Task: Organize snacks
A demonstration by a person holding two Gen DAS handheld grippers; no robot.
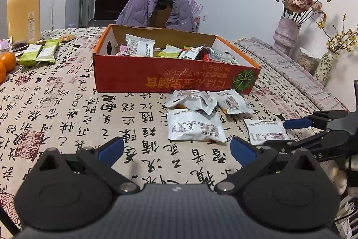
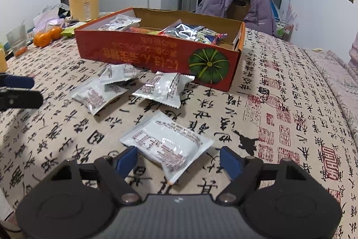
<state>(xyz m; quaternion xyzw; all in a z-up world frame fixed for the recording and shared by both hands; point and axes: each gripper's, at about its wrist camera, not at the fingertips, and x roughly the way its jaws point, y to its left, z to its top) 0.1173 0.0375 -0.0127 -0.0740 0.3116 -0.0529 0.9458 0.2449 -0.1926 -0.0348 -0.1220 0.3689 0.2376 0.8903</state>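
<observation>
An orange-red cardboard box stands open on the table, with several snack packets inside. Several white snack packets lie on the cloth in front of it: two near the box wall and one closer. My left gripper is open just short of that closer packet and holds nothing. My right gripper is open low over the table. A flat white packet lies on the cloth between its blue pads, untouched by them. The left gripper's fingers show at the left edge.
A tall yellow bottle, tangerines and green packets sit at the far left. A glass stands near them. Vases of flowers and a folded cloth line the right side. A chair with a purple jacket is behind the box.
</observation>
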